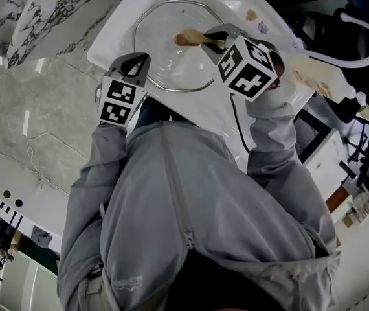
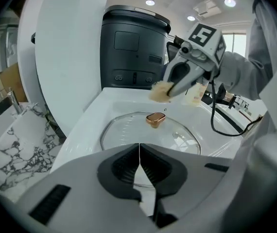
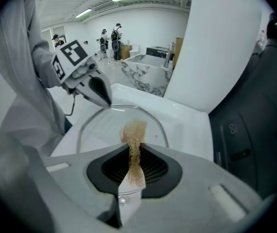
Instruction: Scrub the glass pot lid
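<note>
Bright ceiling lights (image 2: pixel 150 2), fisheye-warped edges, dark corners, slight motion blur.

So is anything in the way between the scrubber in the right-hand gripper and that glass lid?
Nothing visible. The right gripper holds the tan scrub pad above the glass pot lid, with only air between. The shut left gripper sits at the lid's near rim, off to one side.

One glass pot lid (image 2: pixel 129 132) with one bronze knob (image 2: pixel 155 119), one tan scrub pad (image 3: pixel 134 132), one white basin (image 2: pixel 92 115), one dark bin (image 2: pixel 133 47) — and two grippers: left gripper (image 2: pixel 139 148), right gripper (image 3: pixel 132 152).
</note>
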### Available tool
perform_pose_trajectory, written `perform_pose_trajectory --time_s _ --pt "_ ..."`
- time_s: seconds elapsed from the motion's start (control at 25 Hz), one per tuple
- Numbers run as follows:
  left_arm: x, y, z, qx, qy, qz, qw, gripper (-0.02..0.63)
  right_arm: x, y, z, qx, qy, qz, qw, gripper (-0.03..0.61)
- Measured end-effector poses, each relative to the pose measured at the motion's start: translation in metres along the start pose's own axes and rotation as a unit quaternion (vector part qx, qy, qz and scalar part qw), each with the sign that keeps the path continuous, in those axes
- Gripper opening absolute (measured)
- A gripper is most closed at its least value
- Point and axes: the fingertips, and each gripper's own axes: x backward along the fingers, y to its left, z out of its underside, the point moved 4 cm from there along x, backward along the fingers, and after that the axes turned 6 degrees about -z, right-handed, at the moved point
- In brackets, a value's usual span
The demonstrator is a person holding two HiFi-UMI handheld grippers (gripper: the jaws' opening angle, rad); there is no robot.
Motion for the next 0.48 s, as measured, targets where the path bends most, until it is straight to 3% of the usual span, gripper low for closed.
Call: perform_pose_trajectory --time_s 0.2,0.48 --pt "-0.004 0.012 0.013 0.005 0.023 -0.013 0.9996 0.008 -0.028 -0.07 -0.005 0.033 0.018 0.075 0.996 0.046" --pt "-0.003 0.019 0.032 0.001 0.062 -0.021 0.9978 0.008 -0.096 -0.106 -0.011 0.103 0.067 0.074 0.99 0.046"
